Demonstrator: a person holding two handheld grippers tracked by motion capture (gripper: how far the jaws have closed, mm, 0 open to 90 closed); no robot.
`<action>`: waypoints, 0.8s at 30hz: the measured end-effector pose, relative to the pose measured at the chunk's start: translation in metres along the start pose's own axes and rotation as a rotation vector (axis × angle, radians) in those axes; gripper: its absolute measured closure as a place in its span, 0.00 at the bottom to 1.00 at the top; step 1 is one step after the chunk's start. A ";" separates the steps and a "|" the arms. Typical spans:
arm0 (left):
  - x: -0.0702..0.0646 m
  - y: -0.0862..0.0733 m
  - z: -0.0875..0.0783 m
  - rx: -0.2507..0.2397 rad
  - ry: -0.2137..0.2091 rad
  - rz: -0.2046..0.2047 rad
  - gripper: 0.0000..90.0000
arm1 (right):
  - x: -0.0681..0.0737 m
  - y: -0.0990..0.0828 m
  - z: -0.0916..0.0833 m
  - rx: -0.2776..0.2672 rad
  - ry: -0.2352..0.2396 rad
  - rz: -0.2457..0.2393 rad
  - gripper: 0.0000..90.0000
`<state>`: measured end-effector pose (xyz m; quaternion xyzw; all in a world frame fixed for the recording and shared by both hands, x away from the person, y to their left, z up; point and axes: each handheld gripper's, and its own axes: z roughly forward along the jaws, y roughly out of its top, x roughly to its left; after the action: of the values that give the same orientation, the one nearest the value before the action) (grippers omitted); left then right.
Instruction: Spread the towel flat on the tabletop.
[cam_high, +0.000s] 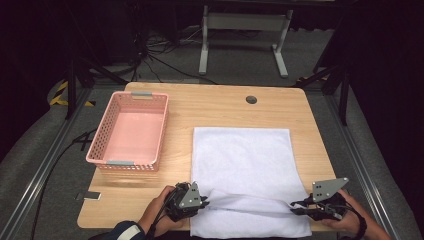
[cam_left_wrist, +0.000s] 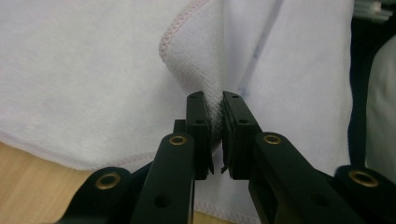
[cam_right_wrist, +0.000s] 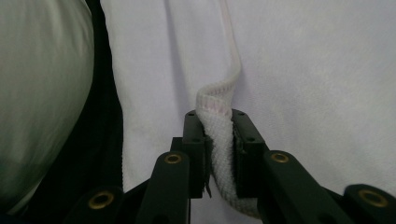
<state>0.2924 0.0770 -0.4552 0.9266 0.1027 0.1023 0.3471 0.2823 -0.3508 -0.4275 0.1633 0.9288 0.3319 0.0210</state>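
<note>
The towel (cam_high: 242, 160) is white terry cloth, nubbly and matt. The bench (cam_high: 210, 107) is pale wood, smooth. The basket (cam_high: 101, 135) is pink perforated plastic. The fingers (cam_left_wrist: 201, 116) are matt black.

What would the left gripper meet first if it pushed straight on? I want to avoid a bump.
Probably only more of the white terry towel, already pinched in the left gripper. Beyond it, in the high view, the right gripper faces it; depth is unclear.
</note>
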 end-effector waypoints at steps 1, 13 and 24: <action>0.001 -0.001 0.002 0.012 0.002 -0.005 0.92 | 0.000 -0.003 0.005 0.018 0.006 0.007 0.87; 0.047 0.001 0.017 0.048 0.140 -0.086 0.93 | -0.030 0.002 0.029 -0.025 -0.173 0.070 0.93; 0.092 0.007 0.025 0.002 0.216 -0.127 0.92 | -0.077 0.021 0.040 -0.054 -0.280 0.066 0.92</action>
<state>0.3883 0.0806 -0.4583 0.9021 0.1979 0.1791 0.3389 0.3668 -0.3352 -0.4507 0.2380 0.9017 0.3312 0.1438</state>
